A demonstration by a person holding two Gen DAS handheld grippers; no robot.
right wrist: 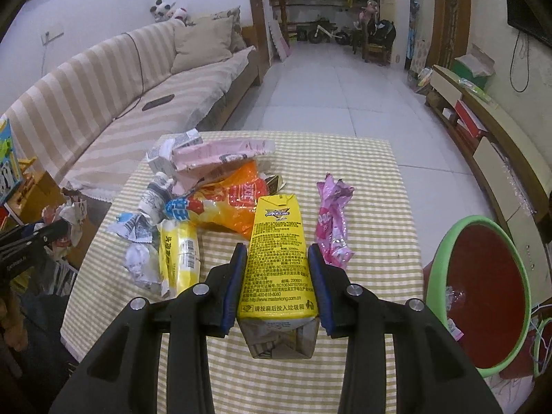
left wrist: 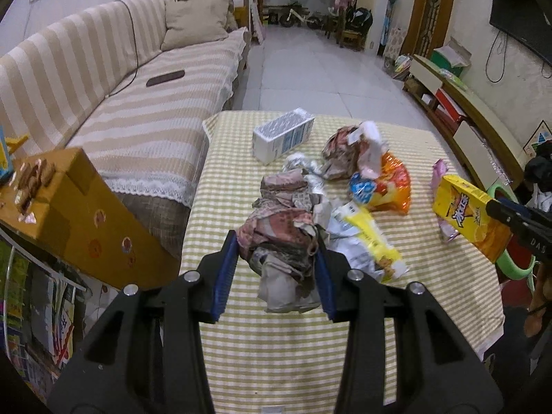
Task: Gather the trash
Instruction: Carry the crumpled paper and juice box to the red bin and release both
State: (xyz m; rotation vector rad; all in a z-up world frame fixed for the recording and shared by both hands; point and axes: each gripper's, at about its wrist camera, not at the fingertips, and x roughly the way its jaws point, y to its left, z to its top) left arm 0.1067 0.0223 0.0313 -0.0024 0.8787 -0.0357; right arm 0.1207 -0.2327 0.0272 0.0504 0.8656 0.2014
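Left wrist: left gripper [left wrist: 277,269] clamps crumpled paper [left wrist: 283,241] (lifted).

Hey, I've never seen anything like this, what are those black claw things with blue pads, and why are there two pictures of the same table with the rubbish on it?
No robot here: a person holds a two-finger gripper in each hand, and each carries a wide-angle camera looking along its fingers. So the two pictures show one moment, seen from either hand.

In the left-hand view, the left gripper is closed on a crumpled wad of paper. In the right-hand view, the right gripper is closed on a yellow drink carton; that carton also shows at the right edge of the left-hand view.

Both hang over a table with a checked cloth. On it lie more rubbish: a white carton, an orange snack bag, a yellow wrapper and a pink wrapper. Beside the table stands a red bin with a green rim, probably for the trash.
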